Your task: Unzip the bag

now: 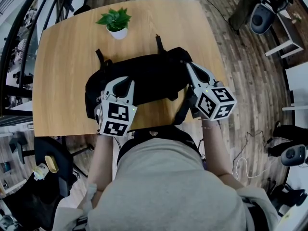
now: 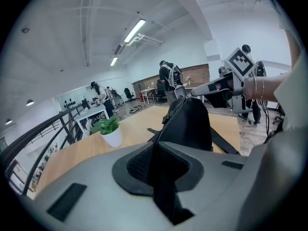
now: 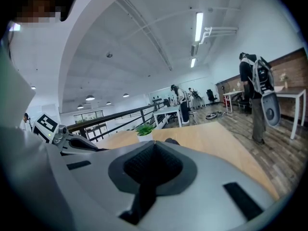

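As the head view looks down on me, the black fabric bag [image 1: 154,78] lies lengthwise across the near half of the light wooden table [image 1: 67,57]. Its two black straps [image 1: 159,43] reach toward the far edge. My left gripper [image 1: 126,82] rests on the bag's left part and my right gripper [image 1: 188,65] meets its right end, the two well apart. A small green plant in a white pot [image 1: 115,23] stands beyond the bag, clear of it.

Where the left gripper view looks along my own jaws, they stand nearly together, with a fold of the bag's black cloth pinched between the pads. The cloth runs up from them into the bag's raised body just ahead. The right gripper reaches the bag's top from the right, and the plant stands to the left on the table.

In the right gripper view, those jaws are pressed together. Only a small dark bit of the bag peeks over their tips, and I cannot tell whether anything is caught between them. The left gripper shows at the left, the plant farther back.
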